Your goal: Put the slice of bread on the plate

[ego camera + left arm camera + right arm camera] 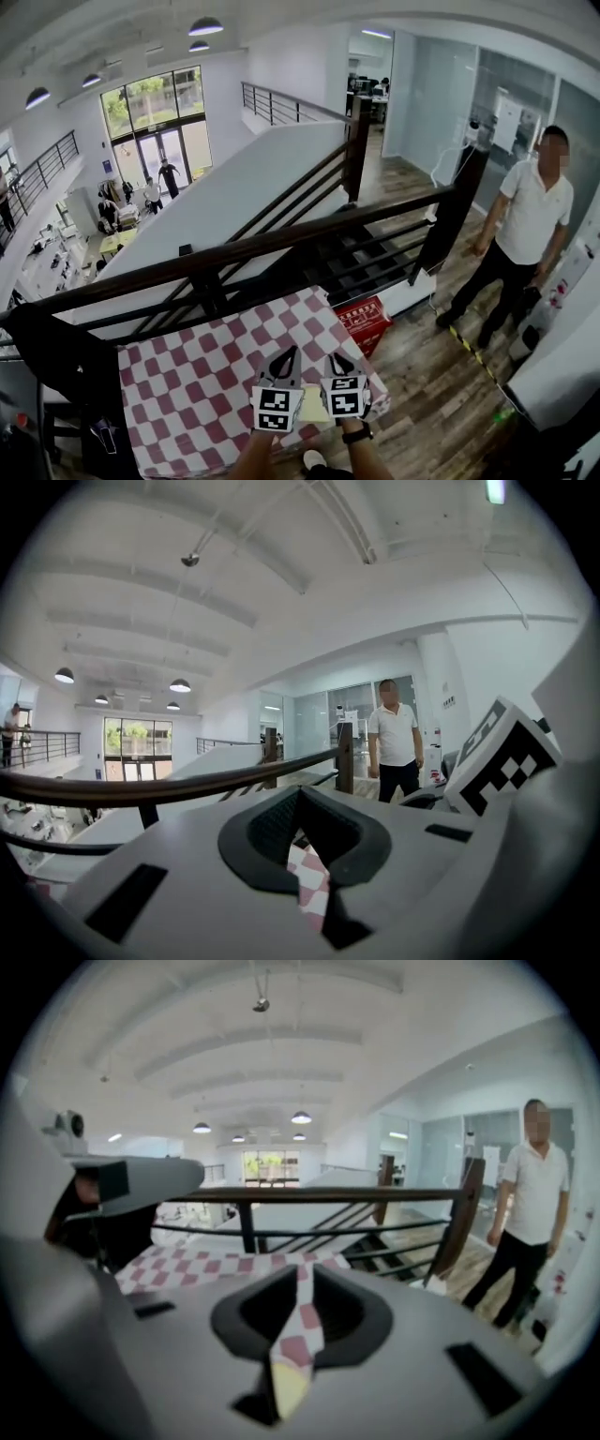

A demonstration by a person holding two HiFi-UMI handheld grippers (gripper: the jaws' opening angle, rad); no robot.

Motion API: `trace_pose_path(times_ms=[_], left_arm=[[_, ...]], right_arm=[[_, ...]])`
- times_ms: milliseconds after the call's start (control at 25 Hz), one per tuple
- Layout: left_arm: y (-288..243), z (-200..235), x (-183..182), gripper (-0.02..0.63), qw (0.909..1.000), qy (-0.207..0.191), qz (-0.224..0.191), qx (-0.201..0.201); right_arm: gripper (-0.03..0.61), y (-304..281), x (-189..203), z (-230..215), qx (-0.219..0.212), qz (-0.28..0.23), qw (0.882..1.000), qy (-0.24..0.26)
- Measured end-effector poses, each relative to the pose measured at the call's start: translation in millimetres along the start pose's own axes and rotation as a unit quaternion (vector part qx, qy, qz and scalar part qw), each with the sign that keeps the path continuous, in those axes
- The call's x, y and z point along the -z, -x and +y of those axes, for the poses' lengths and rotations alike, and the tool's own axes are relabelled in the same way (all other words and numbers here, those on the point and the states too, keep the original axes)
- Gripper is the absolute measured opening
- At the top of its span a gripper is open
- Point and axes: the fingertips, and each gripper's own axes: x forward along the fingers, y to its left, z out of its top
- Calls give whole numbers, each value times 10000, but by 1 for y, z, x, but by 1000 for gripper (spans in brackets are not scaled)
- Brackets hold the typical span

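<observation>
both tools hang over the near edge of the red-and-white checked surface. the left hand-held gripper has its jaws pressed almost together. only a thin slit shows between them, with checked cloth behind it and nothing pinched. the right hand-held gripper is drawn in just as narrowly and is also empty. on the surface, between the two tools, lies a pale yellow thing. it is mostly hidden, so i cannot tell whether it is the bread slice or the plate. a dark wooden railing runs along the surface's far side. a red box sits on the floor off the surface's far right corner, and a person in a white shirt stands well beyond it.
</observation>
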Motion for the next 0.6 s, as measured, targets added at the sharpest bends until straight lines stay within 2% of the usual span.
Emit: trace_pose_path(times_ms=[40, 200, 320, 400, 480, 600], left_arm=[[2, 0, -7, 18, 9999, -67, -84, -6], [8, 0, -31, 18, 9993, -134, -350, 68], [16, 2, -42, 18, 9990, -102, -414, 115], [23, 7, -55, 18, 9983, -7, -563, 112], [27, 12, -70, 18, 9972, 85, -742, 65], [32, 18, -86, 18, 9958, 39, -910, 16]], right_arm=[[43, 5, -6, -2, 97, -105, 9999, 0], [15, 23, -44, -4, 73, -819, 9964, -226], [15, 58, -94, 7, -239, -1921, 9800, -455], [15, 80, -124, 13, -344, -2455, 9675, -491], [14, 93, -142, 14, -280, -2698, 9615, -450], [14, 98, -146, 8, -69, -2688, 9619, -487]])
